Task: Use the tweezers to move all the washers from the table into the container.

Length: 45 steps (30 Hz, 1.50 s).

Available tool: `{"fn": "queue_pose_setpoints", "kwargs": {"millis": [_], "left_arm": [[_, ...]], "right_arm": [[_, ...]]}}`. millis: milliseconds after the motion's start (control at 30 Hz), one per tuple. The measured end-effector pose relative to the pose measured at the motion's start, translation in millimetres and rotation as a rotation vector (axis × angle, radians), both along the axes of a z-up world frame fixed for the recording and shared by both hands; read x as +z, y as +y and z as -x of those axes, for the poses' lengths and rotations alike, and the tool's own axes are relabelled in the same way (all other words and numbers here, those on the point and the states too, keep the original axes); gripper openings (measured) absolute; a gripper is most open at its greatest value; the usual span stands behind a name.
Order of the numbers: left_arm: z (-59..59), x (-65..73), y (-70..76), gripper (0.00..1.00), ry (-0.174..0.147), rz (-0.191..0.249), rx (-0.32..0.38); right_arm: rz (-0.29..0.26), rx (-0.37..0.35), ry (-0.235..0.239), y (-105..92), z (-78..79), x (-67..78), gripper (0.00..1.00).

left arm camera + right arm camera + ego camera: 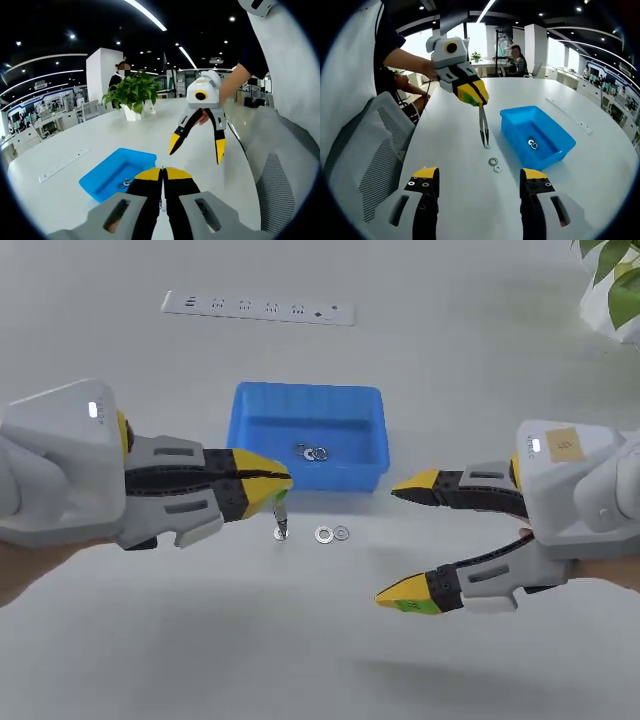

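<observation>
Currently the left hand-held gripper (277, 487) has its yellow-tipped jaws together, clamped on the metal tweezers (281, 520). The tweezers hang down from the jaws with their tips at the table (300, 640); whether they touch it cannot be told. Just beside the tips, toward the right hand-held gripper (405, 538), lie two loose washers (323, 534), side by side on the table, near the front wall of the blue container (305, 392). The right hand-held gripper's jaws stand wide apart with nothing between them, and it sits off to the side of the washers.

Inside the container, on its floor, a small cluster of washers (312, 453); exact count unclear.

Writing: a pale yellow sticker on the right gripper's white housing, text too small to read. Green patches near the jaw tips, no legible marks. A white power strip (258, 308) lies beyond the container; its markings are unreadable.

View differences: the right gripper view gives the tweezers' full length, both arms converging downward, and a mesh office chair (370, 150) beside the table. The left gripper view hides the tweezers behind its own jaws but has a potted plant (131, 95) on the far part of the table and a wide office hall with ceiling lights. The head view alone looks down into the container.
</observation>
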<state>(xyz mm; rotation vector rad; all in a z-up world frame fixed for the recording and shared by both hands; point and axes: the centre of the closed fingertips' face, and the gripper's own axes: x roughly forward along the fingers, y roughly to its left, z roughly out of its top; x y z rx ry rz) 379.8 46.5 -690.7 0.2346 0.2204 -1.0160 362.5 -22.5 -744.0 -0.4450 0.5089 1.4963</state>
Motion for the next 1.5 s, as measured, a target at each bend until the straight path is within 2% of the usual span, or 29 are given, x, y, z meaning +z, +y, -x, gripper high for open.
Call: {"fn": "queue_pose_setpoints", "kwargs": {"millis": [267,500,700,867,1033,1167,1367,1467,1500], "left_arm": [[3.5,-2.8,1.0,0.05,0.002,0.000,-0.003],[8.3,-3.6,3.5,0.04,0.026,-0.005,-0.024],[7.5,-4.4,6.3,0.04,0.045,-0.012,-0.018],[7.9,-4.9,6.1,0.05,0.047,-0.021,-0.019],[9.1,-5.5,5.0,0.05,0.053,-0.018,-0.022],[9.5,-5.9,3.9,0.05,0.055,-0.016,-0.025],[7.0,-6.5,3.1,0.05,0.062,-0.006,-0.025],[6.6,-6.6,2.5,0.05,0.064,-0.004,-0.026],[6.6,-6.7,2.2,0.05,0.062,-0.005,-0.026]], "right_arm": [[-0.008,-0.016,0.005,0.5,-2.4,1.1,0.65],[-0.007,0.016,0.013,10.7,1.5,-2.0,0.65],[-0.023,0.085,0.006,43.4,-3.2,1.7,0.65],[-0.037,0.140,-0.009,70.3,-3.9,1.8,0.63],[-0.043,0.159,0.027,84.9,-4.7,-4.0,0.57],[-0.042,0.168,0.043,92.0,-7.0,-8.1,0.48],[-0.003,0.222,0.051,101.8,-6.6,-19.5,0.37],[0.007,0.246,0.041,104.9,-6.1,-21.3,0.31],[0.010,0.257,0.050,105.8,-5.2,-22.2,0.29]]}}
